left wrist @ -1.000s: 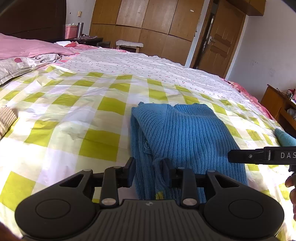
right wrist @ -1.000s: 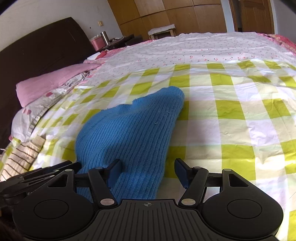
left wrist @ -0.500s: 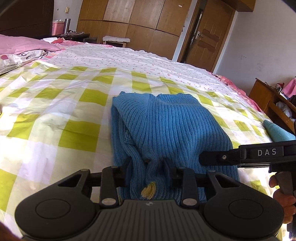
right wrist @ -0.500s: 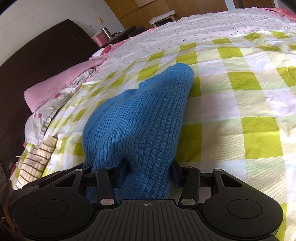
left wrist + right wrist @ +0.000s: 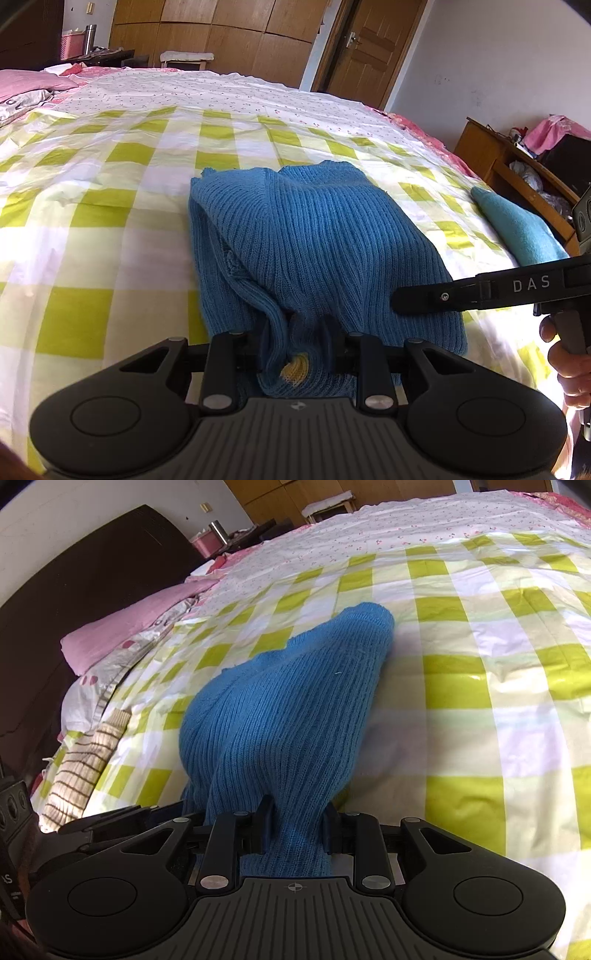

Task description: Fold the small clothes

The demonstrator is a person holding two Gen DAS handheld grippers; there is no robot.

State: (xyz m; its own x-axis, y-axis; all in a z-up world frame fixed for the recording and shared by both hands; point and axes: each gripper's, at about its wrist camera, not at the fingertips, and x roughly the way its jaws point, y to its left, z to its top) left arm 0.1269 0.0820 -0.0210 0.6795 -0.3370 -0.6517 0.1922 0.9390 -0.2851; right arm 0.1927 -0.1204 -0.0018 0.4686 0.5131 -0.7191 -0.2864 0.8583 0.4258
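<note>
Blue knit sweater (image 5: 317,240) lies on the checked bed cover (image 5: 110,206), running fwd from both grippers, near hem bunched up betw. the fingers.

Left gripper (image 5: 295,341): jaws closing, pads pressing a gathered fold of hem w/ a small yellow patch (image 5: 293,369) showing right betw. them. Right gripper (image 5: 295,829): jaws closing too, a thick roll of knit pinched betw. pads.

Handling, as I judge it: soft, light, floppy, ribbed so it stretches & sags. No stiffness, so it'll drape from whatever's held. Not slippery or fragile, tho loose loops could snag.

Best hold: near hem corners, one per gripper, all layers in the pinch so the under layer doesn't slip. Teal cloth (image 5: 517,229) sits off to the right, striped knit (image 5: 85,760) to the left, both apart from the sweater.
</note>
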